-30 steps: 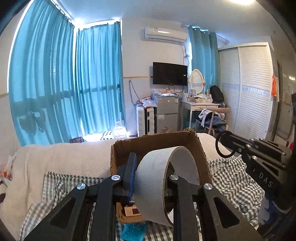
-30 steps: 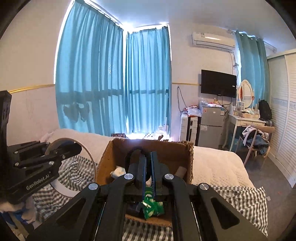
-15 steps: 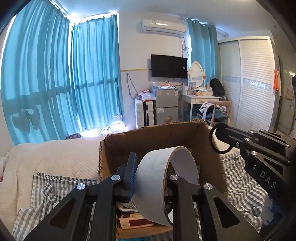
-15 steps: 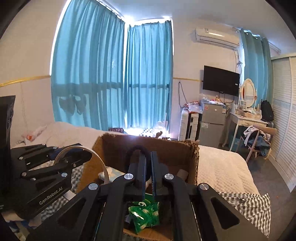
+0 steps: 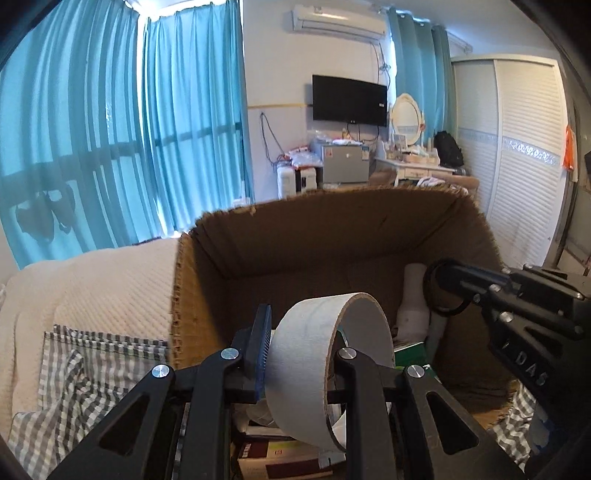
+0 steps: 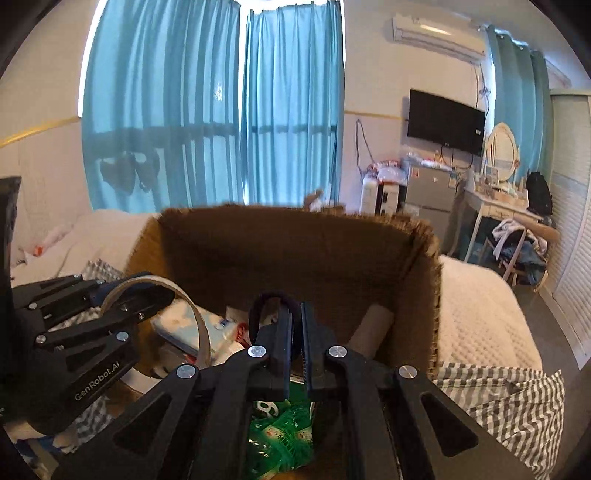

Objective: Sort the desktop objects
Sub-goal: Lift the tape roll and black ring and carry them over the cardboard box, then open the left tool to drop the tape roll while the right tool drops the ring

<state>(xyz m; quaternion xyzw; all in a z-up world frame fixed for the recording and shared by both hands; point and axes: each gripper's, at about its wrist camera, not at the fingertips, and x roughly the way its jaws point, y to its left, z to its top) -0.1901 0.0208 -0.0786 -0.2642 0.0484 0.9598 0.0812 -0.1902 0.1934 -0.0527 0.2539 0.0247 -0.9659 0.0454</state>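
- Bedroom: blue curtains (image 5: 122, 129) across the windows, a wall television (image 5: 349, 99), an air conditioner (image 5: 338, 24) high on the wall, a white wardrobe (image 5: 517, 155) at the far side.
- Landmark: an open cardboard box (image 5: 332, 229) sits on a bed with a cream blanket (image 5: 103, 288) and a grey checked cloth (image 5: 85, 365). Its rim is ragged.
- Left gripper (image 5: 299, 354): over the near side of the box, jaws clamped on the wall of a wide tape roll (image 5: 314, 354). The roll stands on edge, one finger inside the ring, the other outside.
- From the right camera the same roll (image 6: 199, 325) shows as a thin hoop above the left half of the box (image 6: 295, 240).
- Right gripper (image 6: 294, 343): jaws together, pinching a thin black loop (image 6: 267, 306), perhaps a hair band. It hangs above the right half of the box.
- From the left camera that loop (image 5: 439, 288) is a black ring at the tip of the right gripper (image 5: 454, 284).
- Inside the box: a green packet (image 6: 284, 435) below the right gripper, a white bottle (image 5: 415, 306) near the right wall, a brown book (image 5: 280, 458) below the tape roll.
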